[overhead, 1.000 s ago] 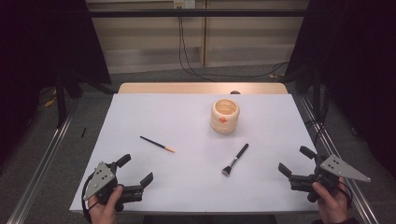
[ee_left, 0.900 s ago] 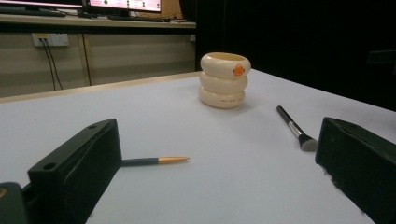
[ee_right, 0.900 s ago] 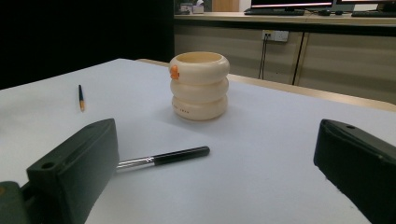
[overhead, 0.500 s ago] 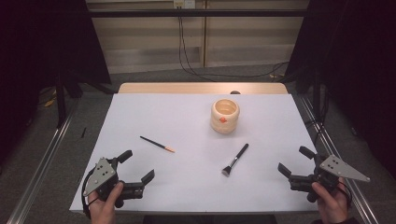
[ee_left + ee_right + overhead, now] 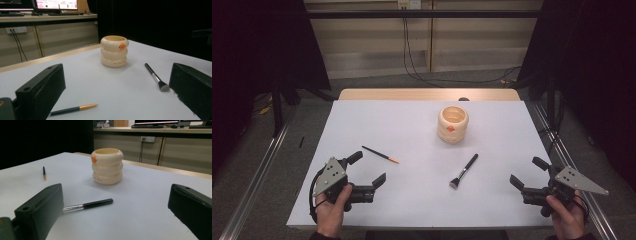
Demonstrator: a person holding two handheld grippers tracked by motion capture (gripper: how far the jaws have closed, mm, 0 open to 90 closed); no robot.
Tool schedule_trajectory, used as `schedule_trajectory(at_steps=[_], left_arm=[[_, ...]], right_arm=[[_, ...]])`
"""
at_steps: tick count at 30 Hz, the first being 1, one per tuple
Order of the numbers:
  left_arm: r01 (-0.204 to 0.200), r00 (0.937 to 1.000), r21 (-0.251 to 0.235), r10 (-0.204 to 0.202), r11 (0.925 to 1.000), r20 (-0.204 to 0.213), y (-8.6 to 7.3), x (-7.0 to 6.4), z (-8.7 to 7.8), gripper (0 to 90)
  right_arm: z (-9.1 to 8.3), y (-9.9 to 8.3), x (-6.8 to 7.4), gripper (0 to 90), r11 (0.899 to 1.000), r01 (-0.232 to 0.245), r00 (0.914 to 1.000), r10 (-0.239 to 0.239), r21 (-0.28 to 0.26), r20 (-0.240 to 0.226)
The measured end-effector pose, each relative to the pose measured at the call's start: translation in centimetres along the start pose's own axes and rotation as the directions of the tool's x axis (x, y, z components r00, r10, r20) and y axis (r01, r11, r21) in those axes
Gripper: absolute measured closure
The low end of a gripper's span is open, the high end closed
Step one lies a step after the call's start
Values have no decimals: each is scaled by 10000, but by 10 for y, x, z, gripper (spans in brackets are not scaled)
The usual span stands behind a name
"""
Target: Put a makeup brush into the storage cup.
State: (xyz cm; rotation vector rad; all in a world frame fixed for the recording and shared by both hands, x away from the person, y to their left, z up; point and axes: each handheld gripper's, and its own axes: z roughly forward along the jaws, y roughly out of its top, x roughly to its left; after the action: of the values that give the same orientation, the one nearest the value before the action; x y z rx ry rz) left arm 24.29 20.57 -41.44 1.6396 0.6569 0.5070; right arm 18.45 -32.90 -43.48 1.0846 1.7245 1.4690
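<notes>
Seen from the high view: left gripper (image 5: 364, 171) low in the lower left of the frame, held in a hand (image 5: 332, 212), jaws wide apart, nothing between them. Right gripper (image 5: 528, 174) in the lower right, held in the other hand (image 5: 563, 220), jaws wide apart too, nothing inside.

Just up and right of the left gripper, a thin dark pen (image 5: 380, 154) with an orange-gold tip, flat on the white table (image 5: 377, 120), near the gripper but not touching. In the left gripper view, lying low in the frame, close to the left jaw.

Near the middle of the high view, a bit right, a black makeup brush (image 5: 463, 171), flat and slanted, bristles toward the bottom edge. Between the two grippers, well apart from both.

Above the brush, a cream cup (image 5: 452, 124) like three stacked rings, standing upright with a small orange mark on its side. Apart from the brush and the pen.
</notes>
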Motion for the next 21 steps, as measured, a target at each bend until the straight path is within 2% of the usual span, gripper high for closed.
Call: schedule_trajectory(at_steps=[2,10,16,19,21], left_arm=[[143,9999,63,-143,9999,-24,0,1,3,5],[114,9999,104,-114,9999,-21,8,13,12,4],[334,9993,55,-333,9994,-168,11,23,20,3],[260,9995,31,-259,9997,-152,13,28,23,5],[212,9994,-3,-212,9998,-285,15,31,24,6]], right_arm=[[0,0,0,0,9999,-103,9999,103,-10,12],[0,0,1,0,10000,-57,10000,57,-17,-9],[0,0,1,0,10000,-60,10000,60,-18,-21],[0,0,1,0,10000,-82,10000,82,-8,-43],[0,0,1,0,10000,-86,9999,86,-32,-79]])
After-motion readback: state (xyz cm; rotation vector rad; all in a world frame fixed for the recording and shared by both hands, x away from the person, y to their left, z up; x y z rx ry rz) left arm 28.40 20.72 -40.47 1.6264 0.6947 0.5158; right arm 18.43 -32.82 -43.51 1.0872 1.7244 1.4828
